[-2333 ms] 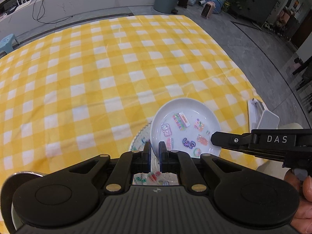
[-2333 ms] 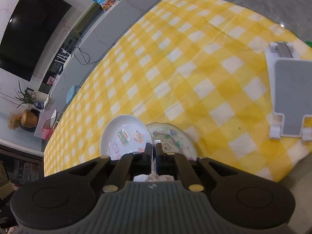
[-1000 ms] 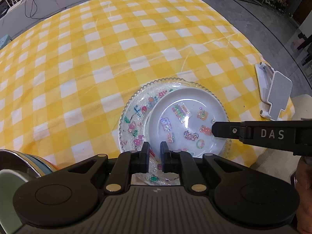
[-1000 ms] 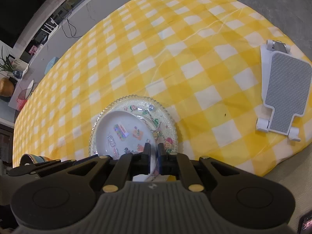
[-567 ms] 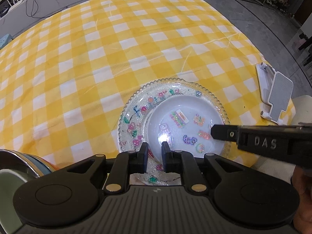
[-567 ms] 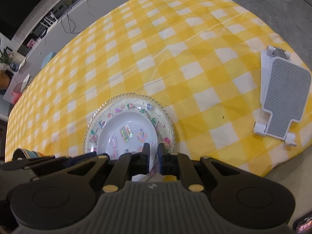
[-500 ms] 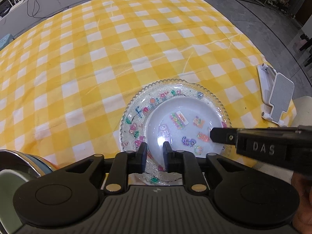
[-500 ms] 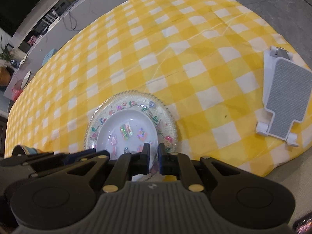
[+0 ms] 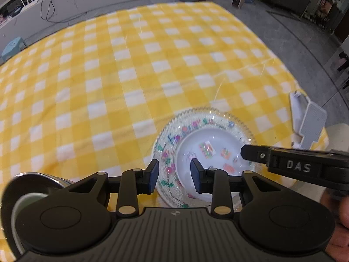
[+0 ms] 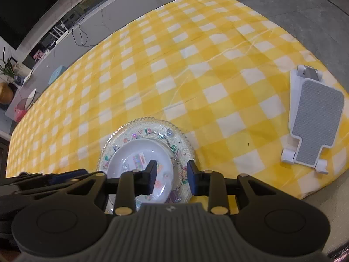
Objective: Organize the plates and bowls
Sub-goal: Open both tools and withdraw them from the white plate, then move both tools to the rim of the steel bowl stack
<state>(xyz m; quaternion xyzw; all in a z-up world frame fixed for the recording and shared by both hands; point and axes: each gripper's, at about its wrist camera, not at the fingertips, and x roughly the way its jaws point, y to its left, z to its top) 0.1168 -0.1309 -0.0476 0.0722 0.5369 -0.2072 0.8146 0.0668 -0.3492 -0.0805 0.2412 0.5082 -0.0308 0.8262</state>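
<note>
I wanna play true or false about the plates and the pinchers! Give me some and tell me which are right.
1. The white plate sits inside the glass plate. True.
2. The tablecloth is blue. False: it is yellow and white checked.
3. The left gripper squeezes the plates. False: its jaws are opening and the pads stand apart from the rims.
4. A white stand lies on the cloth beside the plates. True.
5. The right gripper holds a cup. False: its jaws are opening over the plates, gripping nothing.
</note>
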